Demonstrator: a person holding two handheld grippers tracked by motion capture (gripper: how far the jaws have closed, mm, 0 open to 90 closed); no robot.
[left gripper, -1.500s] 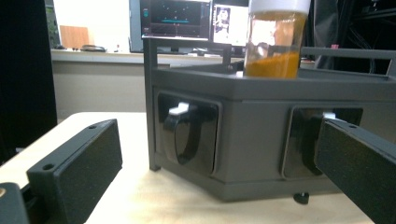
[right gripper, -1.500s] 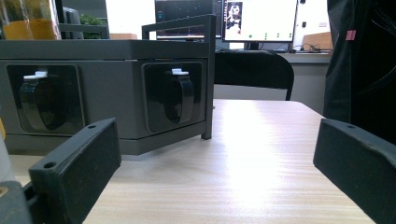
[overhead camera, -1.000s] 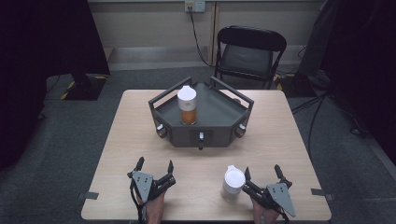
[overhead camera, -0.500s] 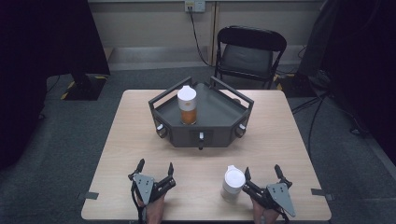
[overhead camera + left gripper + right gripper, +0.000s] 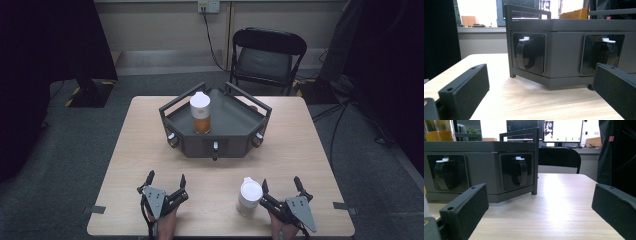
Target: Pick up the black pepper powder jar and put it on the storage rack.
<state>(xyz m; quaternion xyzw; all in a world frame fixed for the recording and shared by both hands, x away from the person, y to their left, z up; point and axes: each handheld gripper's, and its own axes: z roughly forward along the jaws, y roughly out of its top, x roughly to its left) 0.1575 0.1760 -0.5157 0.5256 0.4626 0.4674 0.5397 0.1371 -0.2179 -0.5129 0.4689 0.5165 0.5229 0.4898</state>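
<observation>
change vs earlier: none seen; grippers, both cups and tray are placed as in the earlier high-view frames.
left gripper [image 5: 166, 181]: rested on the near table edge, jaws spread wide, nothing held; only bare wood is seen between the jaws in the left gripper view.
right gripper [image 5: 280, 185]: jaws spread wide, nothing held; parked just beside the near cup, contact cannot be told.
near cup [image 5: 249, 196]: white, round lid, upright on the table near the front edge.
far cup [image 5: 201, 113]: white lid, orange contents, stood upright inside the tray.
tray [image 5: 240, 127]: dark grey, angular, raised rail handles, matte finish; black rotary knobs with white tabs are recessed in its side faces [image 5: 529, 53].
table [image 5: 140, 145]: light wood grain, rectangular.
writing: none legible.
</observation>
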